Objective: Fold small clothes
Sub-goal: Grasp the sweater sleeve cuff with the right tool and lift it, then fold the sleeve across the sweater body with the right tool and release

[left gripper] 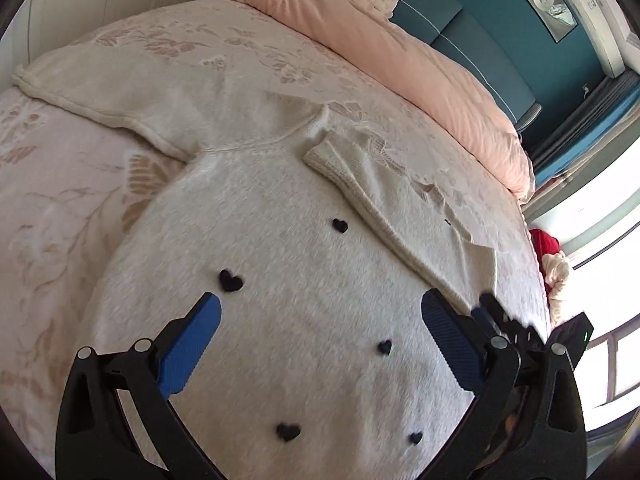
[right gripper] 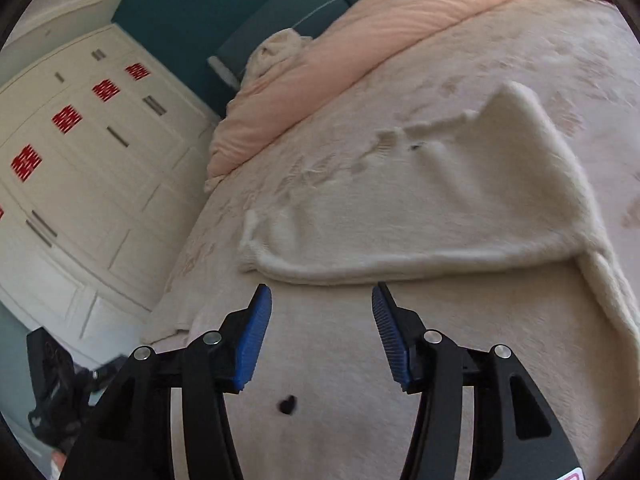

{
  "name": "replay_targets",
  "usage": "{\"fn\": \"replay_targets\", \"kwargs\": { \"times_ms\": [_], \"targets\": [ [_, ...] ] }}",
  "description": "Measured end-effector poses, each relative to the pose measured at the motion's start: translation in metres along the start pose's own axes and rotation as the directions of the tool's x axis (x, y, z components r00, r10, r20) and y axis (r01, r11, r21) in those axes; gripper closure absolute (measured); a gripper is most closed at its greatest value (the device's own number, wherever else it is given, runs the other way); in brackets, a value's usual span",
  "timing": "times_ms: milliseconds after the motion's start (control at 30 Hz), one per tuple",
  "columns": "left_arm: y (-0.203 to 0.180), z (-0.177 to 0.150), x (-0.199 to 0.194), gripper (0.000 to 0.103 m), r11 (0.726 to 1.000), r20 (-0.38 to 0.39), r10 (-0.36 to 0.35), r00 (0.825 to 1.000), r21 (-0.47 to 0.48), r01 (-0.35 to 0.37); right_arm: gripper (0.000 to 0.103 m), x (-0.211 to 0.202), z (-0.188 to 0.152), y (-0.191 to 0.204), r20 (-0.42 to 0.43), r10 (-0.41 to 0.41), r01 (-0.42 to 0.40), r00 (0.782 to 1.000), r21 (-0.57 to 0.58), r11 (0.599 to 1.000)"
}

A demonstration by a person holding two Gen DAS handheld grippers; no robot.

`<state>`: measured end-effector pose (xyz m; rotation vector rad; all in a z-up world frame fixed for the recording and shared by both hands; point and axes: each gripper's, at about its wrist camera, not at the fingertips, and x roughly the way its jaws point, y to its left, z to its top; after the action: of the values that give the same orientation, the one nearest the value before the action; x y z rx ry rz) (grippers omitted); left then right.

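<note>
A floral bedspread [left gripper: 60,208] carries a white heart-dotted sweater [left gripper: 280,300] and a rolled pink duvet [left gripper: 380,48].

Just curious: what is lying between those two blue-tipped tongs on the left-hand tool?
Only the white sweater with its small black hearts; the left tongs stand open above it, gripping nothing, as the left wrist view shows.

Both the left gripper [left gripper: 320,304] and right gripper [right gripper: 322,300] angle downward, jaws apart and empty.

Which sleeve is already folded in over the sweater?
The sleeve toward the pink duvet lies folded across the sweater body. The other sleeve lies stretched out flat on the bedspread.
</note>
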<state>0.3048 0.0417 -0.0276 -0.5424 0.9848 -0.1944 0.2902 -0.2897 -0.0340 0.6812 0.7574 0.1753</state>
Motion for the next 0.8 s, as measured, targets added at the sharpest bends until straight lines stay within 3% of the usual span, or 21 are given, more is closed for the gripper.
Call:
{"fn": "replay_targets", "kwargs": {
  "times_ms": [133, 267, 333, 400, 433, 467, 500, 633, 667, 700, 733, 767, 800],
  "targets": [
    [-0.013, 0.040, 0.069, 0.005, 0.996, -0.037, -0.047, 0.998, -0.073, 0.045, 0.046, -0.026, 0.011, -0.063, 0.034, -0.086, 0.079, 0.996, 0.168, 0.983],
    [-0.015, 0.064, 0.138, 0.005, 0.967, -0.112, -0.109, 0.988, -0.240, 0.080, 0.044, -0.023, 0.023, -0.101, 0.054, -0.105, 0.084, 0.993, 0.294, 0.952],
    [-0.013, 0.069, 0.154, 0.012, 0.951, -0.100, -0.086, 0.991, -0.303, 0.052, 0.044, -0.014, 0.026, -0.111, 0.057, -0.098, 0.073, 0.994, 0.342, 0.937],
    [-0.016, 0.075, 0.158, 0.042, 0.948, -0.069, -0.065, 0.995, -0.316, 0.040, 0.044, -0.005, 0.029, -0.115, 0.063, -0.100, 0.070, 0.993, 0.365, 0.928],
    [-0.019, 0.078, 0.161, 0.074, 0.950, -0.071, -0.092, 0.993, -0.304, 0.066, 0.048, -0.002, 0.031, -0.112, 0.066, -0.107, 0.077, 0.992, 0.353, 0.933],
    [-0.019, 0.084, 0.163, 0.094, 0.950, -0.071, -0.116, 0.991, -0.298, 0.090, 0.060, 0.000, 0.034, -0.107, 0.070, -0.115, 0.086, 0.991, 0.332, 0.939],
    [-0.021, 0.088, 0.158, 0.093, 0.950, -0.054, -0.141, 0.989, -0.288, 0.120, 0.092, 0.001, 0.038, -0.101, 0.074, -0.117, 0.089, 0.990, 0.306, 0.948],
    [-0.031, 0.093, 0.111, 0.094, 0.966, 0.072, -0.183, 0.980, -0.174, 0.193, 0.095, -0.033, 0.048, -0.082, 0.217, -0.040, -0.011, 0.975, 0.229, 0.973],
    [-0.029, 0.089, 0.105, 0.094, 0.966, 0.086, -0.192, 0.978, -0.162, 0.204, 0.095, -0.039, 0.047, -0.082, 0.240, -0.044, -0.005, 0.970, 0.200, 0.980],
    [-0.025, 0.082, 0.103, 0.094, 0.969, 0.085, -0.180, 0.980, -0.155, 0.192, 0.096, -0.035, 0.044, -0.087, 0.222, -0.087, 0.047, 0.971, 0.178, 0.983],
    [-0.021, 0.077, 0.110, 0.094, 0.976, 0.058, -0.160, 0.985, -0.143, 0.167, 0.096, -0.021, 0.042, -0.097, 0.147, -0.134, 0.106, 0.980, 0.183, 0.977],
    [-0.016, 0.069, 0.122, 0.094, 0.986, 0.017, -0.109, 0.994, -0.128, 0.110, 0.096, -0.004, 0.036, -0.113, 0.053, -0.179, 0.164, 0.982, 0.218, 0.962],
    [-0.007, 0.063, 0.134, 0.094, 0.990, -0.020, -0.064, 0.998, -0.127, 0.061, 0.097, 0.001, 0.027, -0.124, 0.015, -0.184, 0.174, 0.983, 0.254, 0.951]
  ]
}}
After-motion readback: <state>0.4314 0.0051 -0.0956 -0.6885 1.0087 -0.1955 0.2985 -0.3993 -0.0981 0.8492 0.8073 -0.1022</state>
